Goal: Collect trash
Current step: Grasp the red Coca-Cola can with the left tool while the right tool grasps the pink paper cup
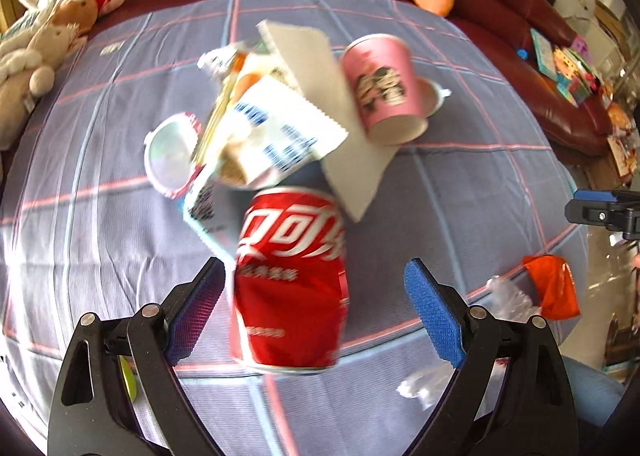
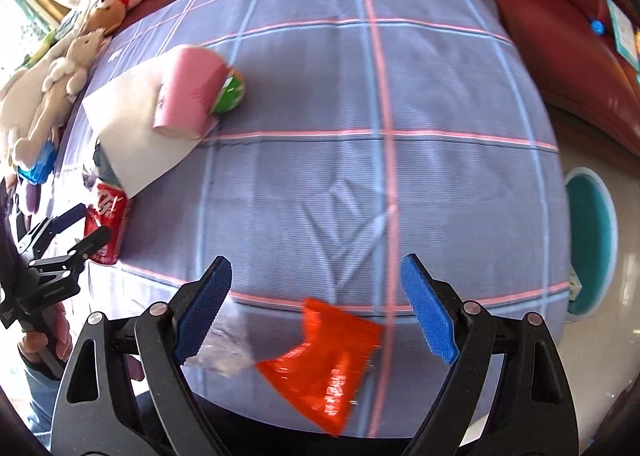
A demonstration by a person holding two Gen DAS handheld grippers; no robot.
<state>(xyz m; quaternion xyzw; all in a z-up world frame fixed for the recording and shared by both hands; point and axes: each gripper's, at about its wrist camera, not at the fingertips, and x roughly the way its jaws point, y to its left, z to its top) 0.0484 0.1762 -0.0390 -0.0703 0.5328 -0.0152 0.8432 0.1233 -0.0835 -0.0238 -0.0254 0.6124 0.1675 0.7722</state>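
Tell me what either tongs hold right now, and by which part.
Nothing. The left tongs stand open around the red Coca-Cola can, pads apart from it. The right tongs are open above the orange wrapper.

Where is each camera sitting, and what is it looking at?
Left wrist: sits on the left gripper, looking forward over the red can between its open fingers toward the trash pile and pink cup.
Right wrist: sits on the right gripper, open, looking down at the orange wrapper near the table edge; the person's hand shows at left.
Shared: can, cup, wrapper, and the plaid cloth.
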